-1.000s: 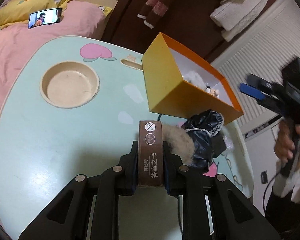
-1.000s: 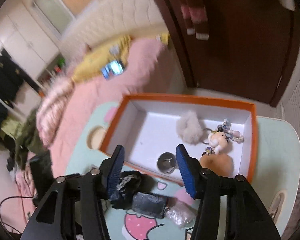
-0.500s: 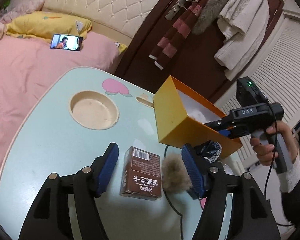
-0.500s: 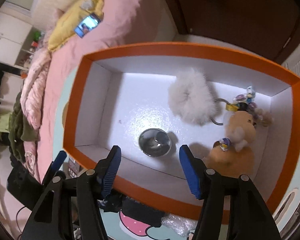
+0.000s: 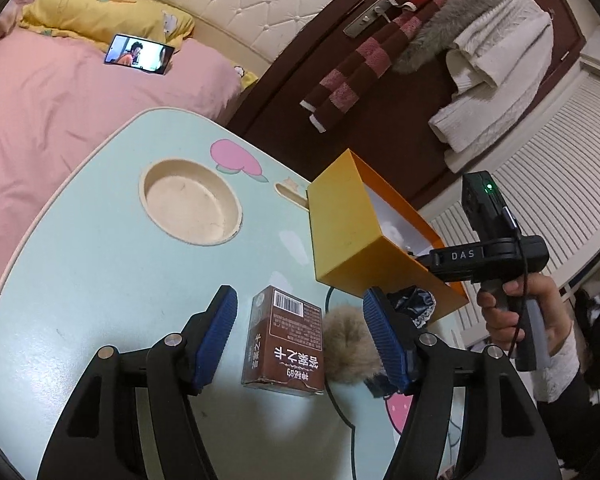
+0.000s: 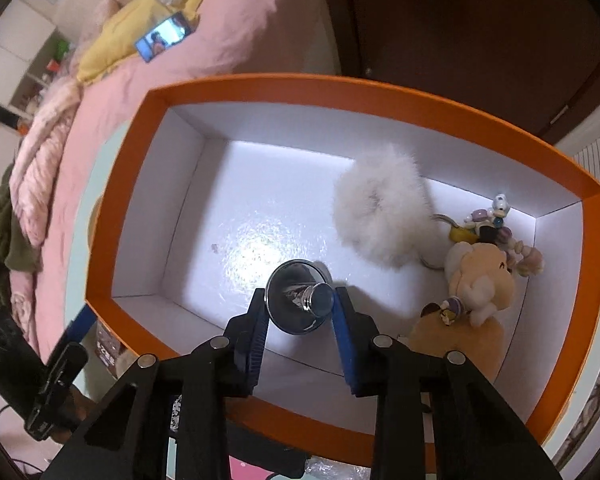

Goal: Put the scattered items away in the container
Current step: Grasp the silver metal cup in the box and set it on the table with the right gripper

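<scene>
The orange box point(image 5: 348, 232) stands on the pale green table point(image 5: 100, 272); from above its rim point(image 6: 332, 88) frames a white floor. My left gripper point(image 5: 298, 334) is open, its jaws on either side of a brown card box point(image 5: 286, 340) lying flat. A tan fur pom-pom point(image 5: 346, 350) lies beside it, with a black lacy cloth point(image 5: 414, 306) behind. My right gripper point(image 6: 300, 308) is inside the orange box, shut on a shiny metal cup point(image 6: 298, 302). A white fluffy scrunchie point(image 6: 380, 216), a plush toy point(image 6: 476, 280) and a beaded keychain point(image 6: 496, 220) lie in the box.
A round recess point(image 5: 190, 208) is sunk into the table at the left. A pink bed point(image 5: 60, 92) with a phone point(image 5: 138, 54) lies beyond the table. A door hung with clothes point(image 5: 460, 48) is behind the box. A cable point(image 5: 340, 408) runs over the table.
My left gripper let go of the brown card box, which now lies flat between its open jaws. My right gripper moved down into the orange box and closed on the metal cup.
</scene>
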`<state>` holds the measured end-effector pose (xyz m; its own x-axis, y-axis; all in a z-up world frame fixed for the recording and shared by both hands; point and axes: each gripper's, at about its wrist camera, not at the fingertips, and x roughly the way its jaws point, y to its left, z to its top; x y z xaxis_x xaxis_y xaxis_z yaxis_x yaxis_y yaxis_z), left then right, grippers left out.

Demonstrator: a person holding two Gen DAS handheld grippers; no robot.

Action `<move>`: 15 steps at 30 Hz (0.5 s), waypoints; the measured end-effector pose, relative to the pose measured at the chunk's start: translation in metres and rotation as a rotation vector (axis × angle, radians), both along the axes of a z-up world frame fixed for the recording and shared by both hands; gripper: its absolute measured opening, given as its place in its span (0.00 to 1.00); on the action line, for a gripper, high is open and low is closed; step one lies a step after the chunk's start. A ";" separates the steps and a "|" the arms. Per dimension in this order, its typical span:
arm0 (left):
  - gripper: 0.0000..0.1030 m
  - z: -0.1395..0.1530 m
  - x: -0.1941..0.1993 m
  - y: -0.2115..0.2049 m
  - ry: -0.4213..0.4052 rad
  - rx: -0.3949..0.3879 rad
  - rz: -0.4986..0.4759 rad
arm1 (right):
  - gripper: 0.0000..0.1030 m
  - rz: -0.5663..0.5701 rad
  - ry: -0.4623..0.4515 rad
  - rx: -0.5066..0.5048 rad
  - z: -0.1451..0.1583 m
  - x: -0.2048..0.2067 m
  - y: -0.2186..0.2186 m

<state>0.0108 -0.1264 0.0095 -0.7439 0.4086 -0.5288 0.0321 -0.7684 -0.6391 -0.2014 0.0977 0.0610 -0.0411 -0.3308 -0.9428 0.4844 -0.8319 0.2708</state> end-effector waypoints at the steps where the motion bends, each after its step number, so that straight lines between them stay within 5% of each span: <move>1: 0.64 0.001 0.000 0.001 0.003 -0.006 -0.002 | 0.29 -0.008 0.006 -0.020 0.003 0.000 0.000; 10: 0.64 -0.003 -0.006 0.006 -0.024 0.030 -0.085 | 0.29 -0.009 0.203 -0.299 0.072 0.052 0.042; 15: 0.64 -0.002 -0.007 0.018 -0.019 0.012 -0.137 | 0.29 -0.014 0.225 -0.318 0.066 0.089 0.065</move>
